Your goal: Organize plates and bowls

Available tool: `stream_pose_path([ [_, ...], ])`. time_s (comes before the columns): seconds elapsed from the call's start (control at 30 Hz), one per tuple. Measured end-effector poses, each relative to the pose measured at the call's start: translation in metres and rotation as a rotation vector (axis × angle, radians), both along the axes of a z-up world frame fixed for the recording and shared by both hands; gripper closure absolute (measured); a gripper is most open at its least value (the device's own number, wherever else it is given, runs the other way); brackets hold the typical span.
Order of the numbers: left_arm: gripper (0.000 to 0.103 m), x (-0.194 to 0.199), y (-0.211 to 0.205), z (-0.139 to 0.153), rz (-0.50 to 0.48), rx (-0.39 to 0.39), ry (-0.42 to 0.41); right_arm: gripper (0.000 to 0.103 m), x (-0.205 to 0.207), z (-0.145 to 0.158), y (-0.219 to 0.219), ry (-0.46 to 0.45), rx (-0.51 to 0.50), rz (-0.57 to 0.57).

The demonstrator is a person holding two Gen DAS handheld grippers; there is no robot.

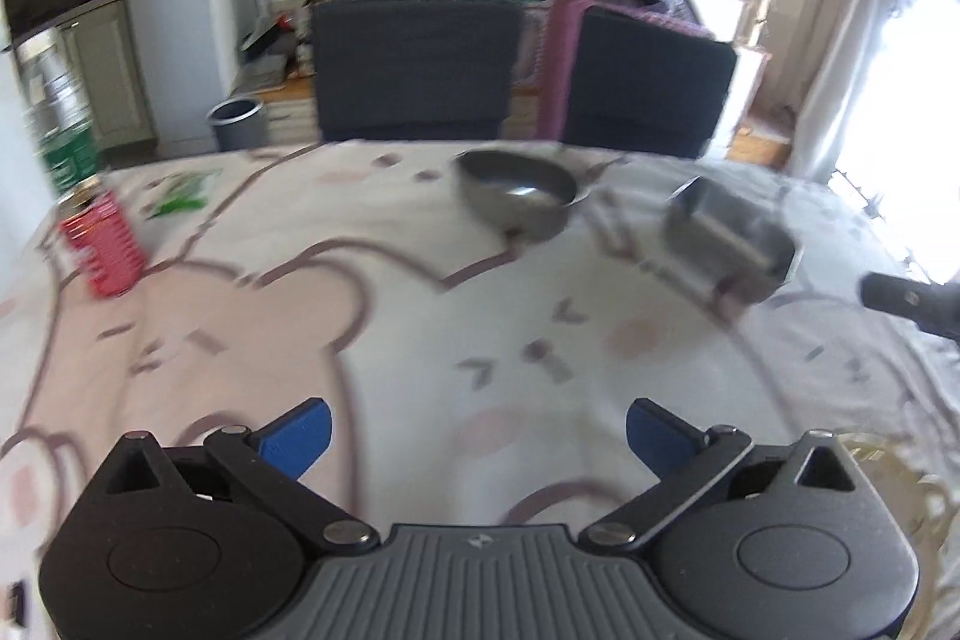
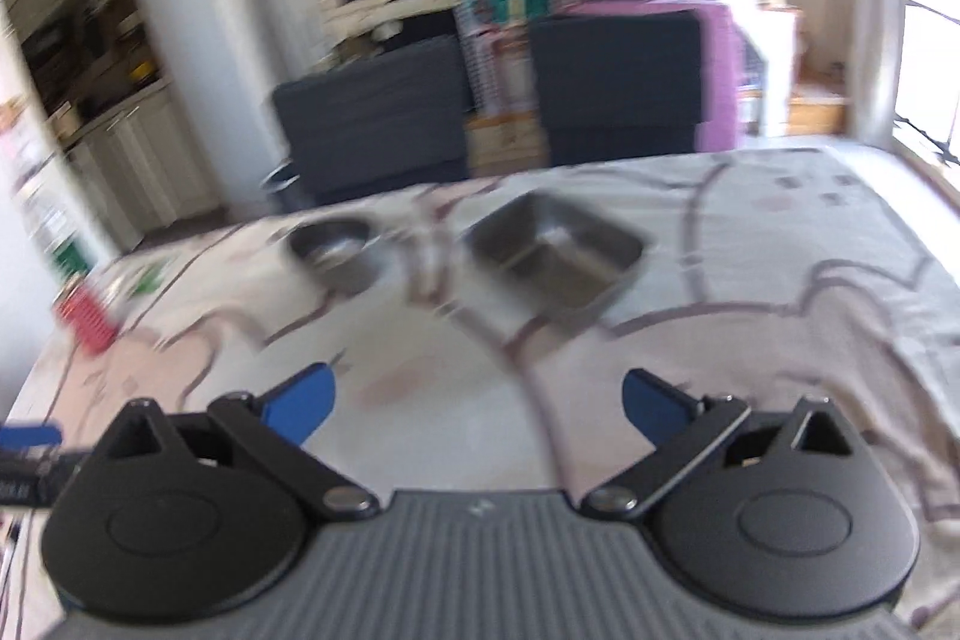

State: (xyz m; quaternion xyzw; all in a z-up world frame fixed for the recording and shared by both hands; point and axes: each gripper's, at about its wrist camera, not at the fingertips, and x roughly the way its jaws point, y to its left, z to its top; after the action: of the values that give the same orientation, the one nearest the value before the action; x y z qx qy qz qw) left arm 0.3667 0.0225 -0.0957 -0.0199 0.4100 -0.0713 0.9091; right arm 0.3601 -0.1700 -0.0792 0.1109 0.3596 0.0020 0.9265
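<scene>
Here, both views look across a table draped in a pale pink and white cloth (image 1: 420, 316) printed with brown cartoon outlines, and both are smeared by blur. The left gripper (image 1: 478, 433) stands with its blue-tipped fingers (image 1: 300, 436) spread wide, nothing between them but bare cloth; the right gripper (image 2: 478, 409) is likewise wide apart and empty over the near part of the table. Far across the cloth sit the two dishes: a round grey metal bowl (image 1: 517, 196) and, just to its right and apart from it, a square grey metal dish with rounded corners (image 1: 729, 244). In the right wrist view the same round bowl (image 2: 330, 250) lies left of the square dish (image 2: 558, 256), both resting upright on the cloth, well ahead of the fingers. At the far left edge of the table stands a red ribbed can (image 1: 102, 244) with a green and white packet (image 1: 183, 193) lying beyond it. A dark part of the other gripper pokes in at the right edge of the left wrist view. Behind the table two dark grey chair backs (image 1: 414, 70) stand side by side, and a grey round bin (image 1: 237, 121) sits on the floor to their left
</scene>
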Motion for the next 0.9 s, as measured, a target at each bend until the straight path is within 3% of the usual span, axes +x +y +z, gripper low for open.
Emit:
stream_pose_path([
  [0.2, 0.000, 0.018, -0.046, 0.004, -0.046, -0.058, -0.068, 0.001, 0.035, -0.009, -0.042, 0.032, 0.071, -0.166],
  [0.27, 0.000, 0.023, -0.054, 0.004, -0.051, -0.080, -0.084, 0.005, 0.049, -0.016, -0.054, 0.054, 0.088, -0.218],
  [0.33, 0.000, 0.029, -0.061, 0.004, -0.061, -0.083, -0.111, 0.023, 0.062, -0.023, -0.063, 0.076, 0.114, -0.286],
  [0.4, 0.000, 0.036, -0.064, 0.005, -0.070, -0.081, -0.134, 0.033, 0.074, -0.031, -0.071, 0.098, 0.175, -0.339],
  [0.47, 0.000, 0.045, -0.066, 0.005, -0.066, -0.093, -0.146, 0.037, 0.088, -0.042, -0.079, 0.109, 0.247, -0.372],
  [0.53, 0.000, 0.053, -0.068, 0.005, -0.066, -0.120, -0.154, 0.046, 0.099, -0.051, -0.083, 0.121, 0.282, -0.380],
  [0.8, 0.001, 0.073, -0.064, -0.006, -0.041, -0.173, -0.164, 0.056, 0.128, -0.083, -0.074, 0.192, 0.290, -0.380],
  [0.87, 0.002, 0.075, -0.064, -0.009, -0.051, -0.162, -0.161, 0.064, 0.133, -0.088, -0.071, 0.209, 0.277, -0.365],
  [0.9, 0.004, 0.076, -0.064, -0.011, -0.057, -0.156, -0.158, 0.073, 0.133, -0.090, -0.067, 0.217, 0.272, -0.350],
])
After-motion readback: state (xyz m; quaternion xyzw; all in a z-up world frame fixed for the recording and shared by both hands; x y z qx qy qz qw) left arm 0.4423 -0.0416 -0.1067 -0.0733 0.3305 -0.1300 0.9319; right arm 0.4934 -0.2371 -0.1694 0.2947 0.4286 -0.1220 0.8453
